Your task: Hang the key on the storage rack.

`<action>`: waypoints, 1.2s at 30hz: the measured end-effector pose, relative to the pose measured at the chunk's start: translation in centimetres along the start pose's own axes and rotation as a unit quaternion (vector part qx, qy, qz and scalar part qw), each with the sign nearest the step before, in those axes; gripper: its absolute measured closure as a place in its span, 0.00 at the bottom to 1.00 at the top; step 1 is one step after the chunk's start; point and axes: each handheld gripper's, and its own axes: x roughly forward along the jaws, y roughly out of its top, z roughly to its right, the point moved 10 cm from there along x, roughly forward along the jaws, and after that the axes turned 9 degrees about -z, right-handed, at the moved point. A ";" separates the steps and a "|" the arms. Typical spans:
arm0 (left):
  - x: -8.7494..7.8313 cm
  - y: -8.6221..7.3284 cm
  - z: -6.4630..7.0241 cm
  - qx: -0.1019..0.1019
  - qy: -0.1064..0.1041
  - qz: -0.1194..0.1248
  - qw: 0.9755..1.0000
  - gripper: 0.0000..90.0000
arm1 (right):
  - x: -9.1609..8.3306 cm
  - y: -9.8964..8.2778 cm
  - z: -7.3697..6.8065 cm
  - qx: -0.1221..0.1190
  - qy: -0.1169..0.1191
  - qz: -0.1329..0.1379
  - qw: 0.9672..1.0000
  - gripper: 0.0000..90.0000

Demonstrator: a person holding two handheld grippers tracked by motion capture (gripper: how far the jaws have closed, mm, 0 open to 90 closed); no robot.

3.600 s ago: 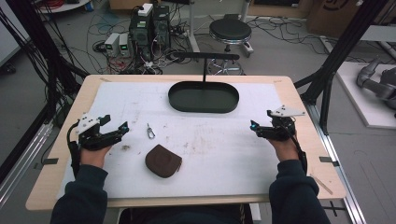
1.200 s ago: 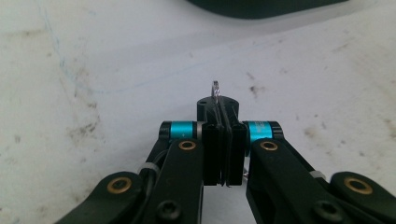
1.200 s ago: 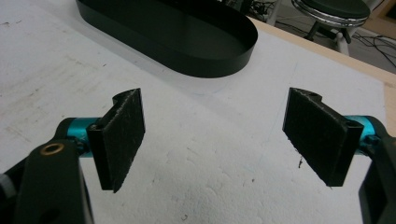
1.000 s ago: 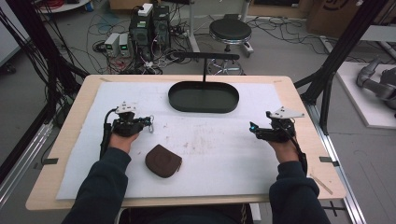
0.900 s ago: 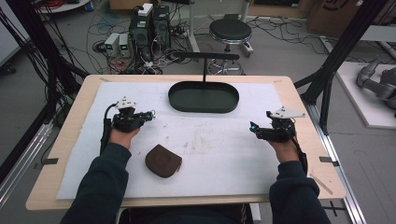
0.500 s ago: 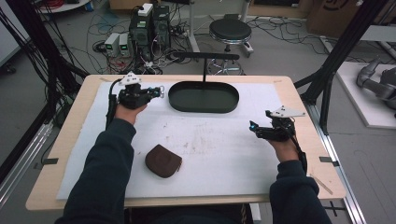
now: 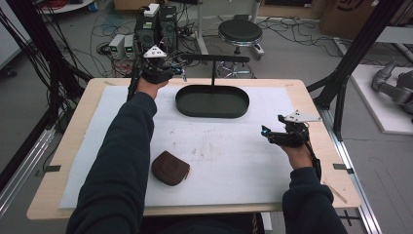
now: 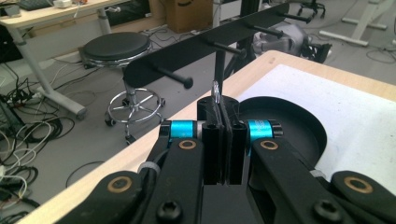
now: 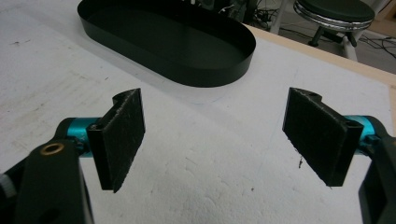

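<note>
High view: black oval tray (image 7: 212,102) sits at the far middle of the white mat (image 7: 219,161), a post rising behind it to a black peg bar (image 7: 216,58). Left gripper (image 7: 181,73) is raised just beside the tray's far-left rim, level with the bar's left end; what it holds is too small to tell here. Right gripper (image 7: 267,135) hovers near the tray's right end, on the near side. A brown pouch (image 7: 170,168) lies well nearer than the tray, to its left.

Left gripper view: jaws pressed together on a small metal ring (image 8: 216,89), close under a peg (image 8: 173,78) of the bar, the tray below and right.

Right gripper view: right gripper (image 9: 212,135) jaws spread wide, nothing between them; tray beyond.
</note>
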 end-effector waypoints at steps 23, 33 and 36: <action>3.5 0.7 -2.1 -0.026 0.024 -0.018 0.999 0.98 | 0.1 -0.4 0.2 0.002 0.009 -0.003 1.000 0.24; 1.5 -0.1 -3.1 -0.071 0.059 0.000 0.996 0.61 | 0.3 -0.5 -0.1 -0.001 0.010 -0.007 1.000 0.24; -0.7 -0.9 -2.4 -0.084 0.058 0.019 0.995 0.55 | 0.3 -0.5 -0.2 -0.005 0.011 -0.008 1.000 0.24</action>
